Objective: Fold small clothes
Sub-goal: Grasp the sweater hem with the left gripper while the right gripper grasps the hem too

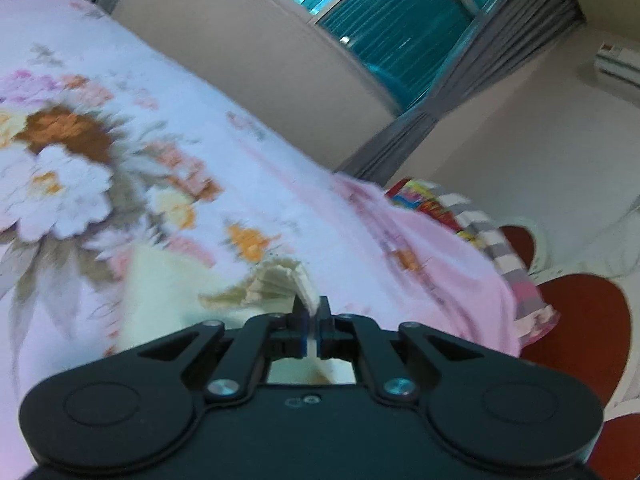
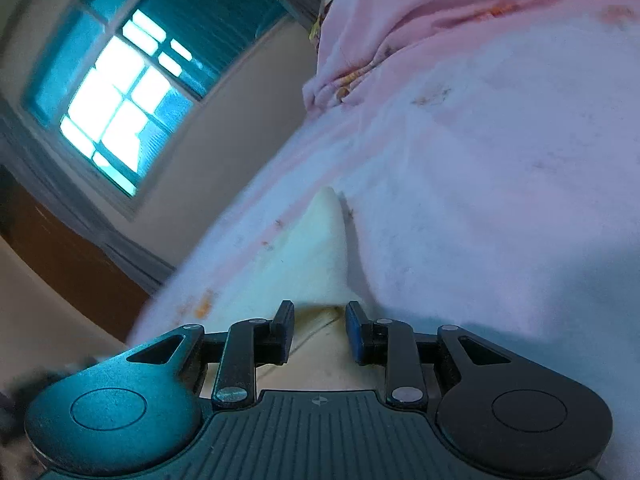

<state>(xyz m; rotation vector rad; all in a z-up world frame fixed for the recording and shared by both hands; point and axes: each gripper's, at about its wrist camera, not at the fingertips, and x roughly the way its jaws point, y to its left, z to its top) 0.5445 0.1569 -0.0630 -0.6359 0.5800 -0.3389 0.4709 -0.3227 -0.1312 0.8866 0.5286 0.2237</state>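
Item: cream garment [image 1: 276,280], lying on the floral bedsheet [image 1: 120,152]; I am pinching its ribbed edge in the left gripper [image 1: 312,320], jaws clamped, seemingly lifting for a fold; right gripper [image 2: 318,330] jaws apart, the cloth lying between, ungripped.

The left wrist view is taken from just behind the left gripper [image 1: 311,316], tilted and aimed slightly downward, close over a floral pink bedsheet [image 1: 120,152] with a teal window [image 1: 384,28] seen far ahead. The right wrist view is taken likewise from behind the right gripper [image 2: 319,330], very near the sheet. Sheet, cream garment [image 2: 316,256] and window are shared.
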